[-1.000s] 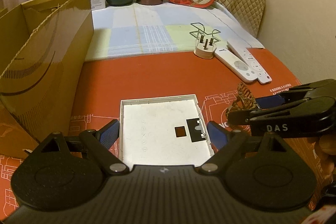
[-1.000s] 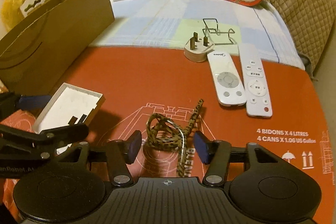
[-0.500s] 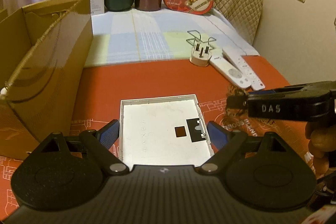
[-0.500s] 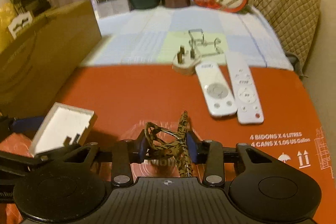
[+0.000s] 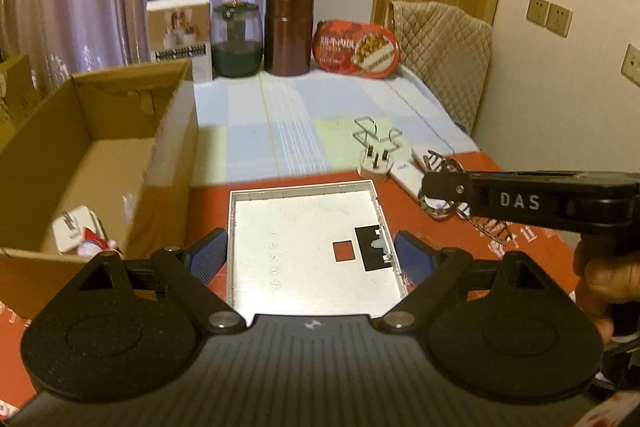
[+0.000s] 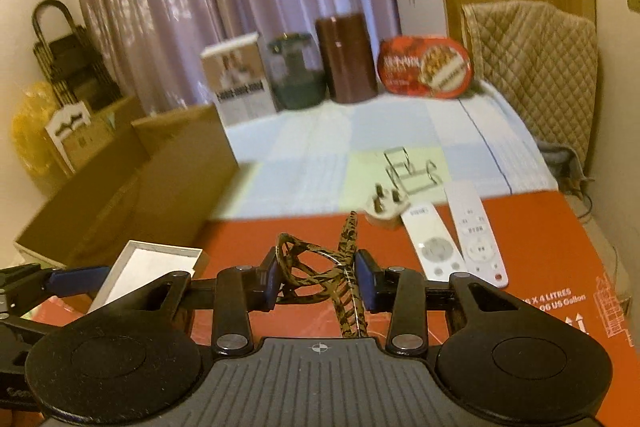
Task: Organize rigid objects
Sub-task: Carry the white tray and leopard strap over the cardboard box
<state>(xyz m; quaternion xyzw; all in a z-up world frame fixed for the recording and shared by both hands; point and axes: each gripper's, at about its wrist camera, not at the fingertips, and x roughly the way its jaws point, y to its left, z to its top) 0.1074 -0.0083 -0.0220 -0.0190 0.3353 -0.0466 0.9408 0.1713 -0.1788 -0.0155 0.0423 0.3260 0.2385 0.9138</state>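
Observation:
My left gripper (image 5: 311,255) is shut on a flat white square plate (image 5: 296,227) and holds it by its two side edges above the red mat (image 5: 280,183). Pinched in my shut right gripper (image 6: 319,279) is a leopard-patterned hair claw clip (image 6: 348,239), raised off the mat. In the left wrist view the right gripper (image 5: 440,187) reaches in from the right, a hand behind it. An open cardboard box (image 5: 100,147) stands to the left, with a white charger (image 5: 74,231) and a red-and-white item (image 5: 94,243) inside.
A white plug (image 5: 374,165), a wire stand (image 5: 372,131) and two white remotes (image 6: 434,247) lie at the mat's far right. A carton (image 5: 180,31), a glass jar (image 5: 236,43), a brown canister (image 5: 288,31) and a red tin (image 5: 356,49) line the back.
The right gripper closed on the hair clip and lifted it off the mat. Both grippers rose, the left carrying the white plate, and the inside of the box came into view.

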